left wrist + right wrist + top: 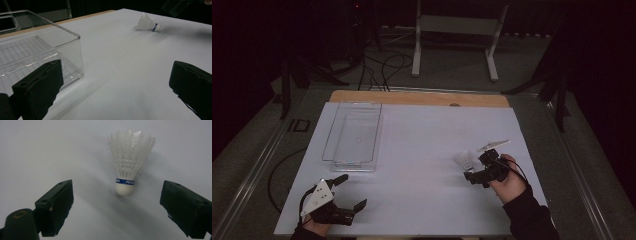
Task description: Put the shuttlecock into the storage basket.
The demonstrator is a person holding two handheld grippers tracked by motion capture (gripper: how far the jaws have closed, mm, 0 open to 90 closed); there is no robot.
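A white shuttlecock (463, 160) with a blue band lies on its side on the white table sheet (422, 145), right of centre. My right gripper (477, 166) hangs just beside it, open. In the right gripper view the shuttlecock (128, 162) lies with its cork end towards the open right gripper (117, 203), just ahead of the jaw tips and untouched. A clear plastic bin (352, 137) stands at the left of the sheet. My left gripper (351, 192) rests open near the front left edge, below the bin. In the left gripper view the bin (37, 55) is close on the left of the open left gripper (115, 85), and the shuttlecock (147, 23) lies far off.
A wooden strip (419, 97) runs along the table's far edge. Behind the table stand a white frame (452, 30) and dark cables (382, 70) on the floor. Metal rails (257, 165) run along both sides of the table.
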